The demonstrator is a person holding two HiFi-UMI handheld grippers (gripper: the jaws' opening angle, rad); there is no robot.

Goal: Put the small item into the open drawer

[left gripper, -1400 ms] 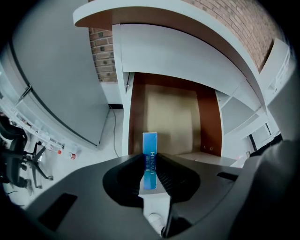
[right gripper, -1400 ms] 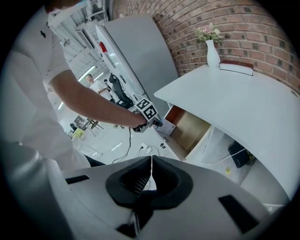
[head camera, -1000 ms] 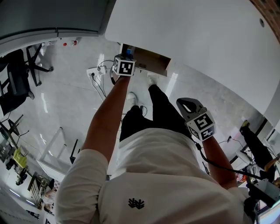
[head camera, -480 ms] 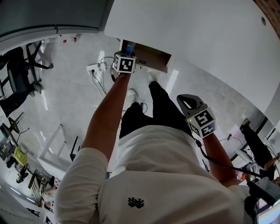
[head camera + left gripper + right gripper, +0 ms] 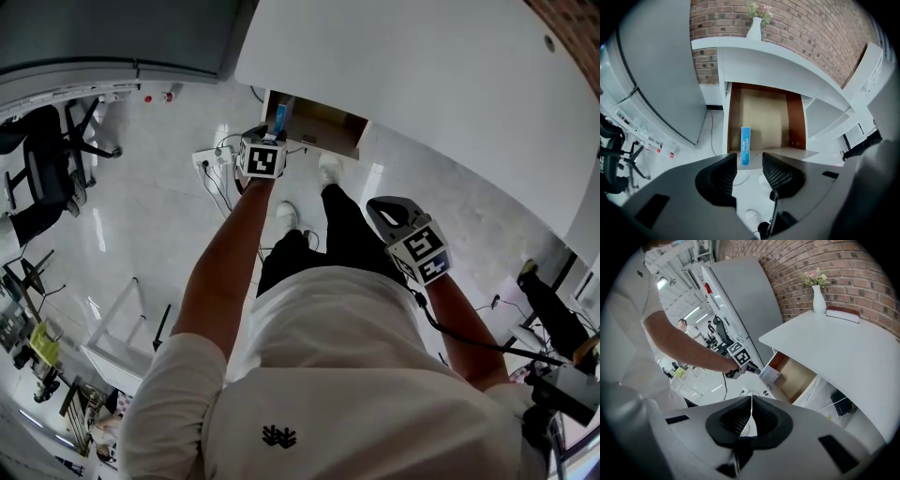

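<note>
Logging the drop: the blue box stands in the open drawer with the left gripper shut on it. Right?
No: the left gripper view shows the left gripper open, jaws just opened and clear of the blue box, which stands in the drawer.

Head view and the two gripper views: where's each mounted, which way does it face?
Head view: on the head, steeply down; shows shirt, legs, both arms, left gripper, right gripper.
Left gripper view: on the left gripper, down between jaws that have just been opening and clamp nothing, at blue box in drawer; shoes show.
Right gripper view: on the right gripper, over shut jaws toward desk; left arm shows.
All three share drawer and box.
</note>
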